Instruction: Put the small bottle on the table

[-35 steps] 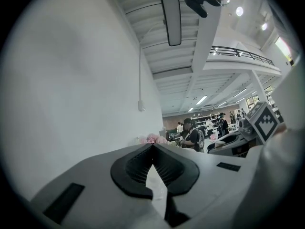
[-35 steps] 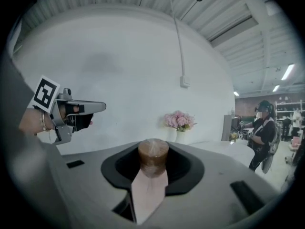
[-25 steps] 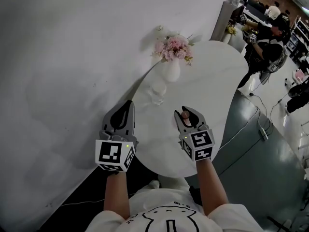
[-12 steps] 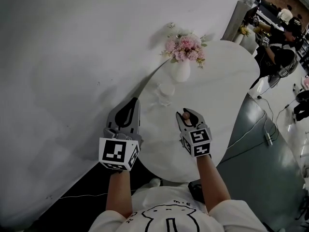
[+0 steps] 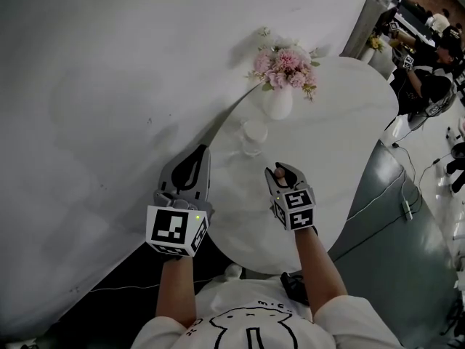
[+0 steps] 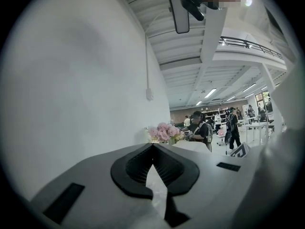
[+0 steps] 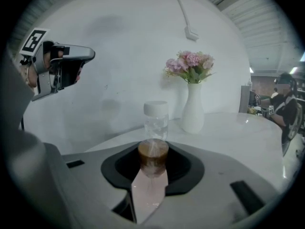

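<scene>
The small bottle (image 5: 278,173) with a brownish cap (image 7: 153,152) stands upright between the jaws of my right gripper (image 5: 280,171), which is shut on it above the near part of the round white table (image 5: 349,129). The table's surface shows just below the bottle in the right gripper view. My left gripper (image 5: 197,153) hovers at the table's left edge with its jaws shut and nothing in them; it also shows at the upper left of the right gripper view as the left gripper (image 7: 71,66).
A clear bottle with a white cap (image 5: 253,135) stands just beyond the right gripper, and a white vase of pink flowers (image 5: 279,99) behind it near the wall. Grey floor with cables (image 5: 403,206) lies right of the table. People (image 5: 429,86) work at far right.
The head view has drifted, so the table and vase sit further right in the picture. Both grippers hold the same pose, and the small bottle stays in the right one.
</scene>
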`<act>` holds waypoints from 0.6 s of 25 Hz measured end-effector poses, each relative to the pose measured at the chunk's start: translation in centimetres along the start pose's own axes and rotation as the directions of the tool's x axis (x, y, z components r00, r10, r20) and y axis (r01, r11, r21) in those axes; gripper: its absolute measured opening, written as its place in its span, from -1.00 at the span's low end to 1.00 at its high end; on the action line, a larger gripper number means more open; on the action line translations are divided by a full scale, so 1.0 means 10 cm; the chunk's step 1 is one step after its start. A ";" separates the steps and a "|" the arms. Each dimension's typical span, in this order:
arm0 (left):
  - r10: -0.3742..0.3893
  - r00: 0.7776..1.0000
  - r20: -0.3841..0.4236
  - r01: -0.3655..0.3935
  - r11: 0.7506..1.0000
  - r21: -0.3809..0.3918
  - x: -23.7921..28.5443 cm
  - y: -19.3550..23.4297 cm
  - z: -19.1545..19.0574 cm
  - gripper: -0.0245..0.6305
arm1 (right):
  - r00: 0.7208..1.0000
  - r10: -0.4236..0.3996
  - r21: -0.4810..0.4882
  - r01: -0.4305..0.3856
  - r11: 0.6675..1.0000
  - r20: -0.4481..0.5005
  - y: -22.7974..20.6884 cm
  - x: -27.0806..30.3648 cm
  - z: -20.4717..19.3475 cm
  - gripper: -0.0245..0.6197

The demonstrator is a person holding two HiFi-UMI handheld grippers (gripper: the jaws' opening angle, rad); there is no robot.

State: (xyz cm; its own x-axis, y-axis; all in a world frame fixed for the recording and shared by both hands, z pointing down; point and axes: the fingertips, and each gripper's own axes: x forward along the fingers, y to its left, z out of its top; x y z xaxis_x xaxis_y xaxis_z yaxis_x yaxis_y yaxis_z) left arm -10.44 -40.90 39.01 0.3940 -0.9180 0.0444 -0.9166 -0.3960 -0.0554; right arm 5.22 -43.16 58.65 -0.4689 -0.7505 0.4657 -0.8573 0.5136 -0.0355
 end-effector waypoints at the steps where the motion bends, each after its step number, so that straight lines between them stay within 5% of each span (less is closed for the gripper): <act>1: 0.003 1.000 -0.002 -0.003 1.000 -0.001 0.00 0.01 -0.01 -0.91 | 1.000 0.002 -0.001 -0.002 1.000 -0.004 0.00 0.02 -0.02 -0.56; 15: -0.007 1.000 -0.024 0.007 1.000 0.018 0.04 -0.01 -0.04 -0.91 | 0.999 0.014 0.006 -0.014 1.000 -0.050 0.02 0.14 -0.19 -0.56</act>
State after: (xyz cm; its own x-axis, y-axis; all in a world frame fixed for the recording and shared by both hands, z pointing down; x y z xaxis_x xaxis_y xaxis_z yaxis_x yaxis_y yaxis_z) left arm -10.21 -41.16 39.47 0.3984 -0.9146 0.0687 -0.9123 -0.4029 -0.0735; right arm 4.79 -43.30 60.98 -0.4695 -0.7213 0.5092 -0.8521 0.5213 -0.0472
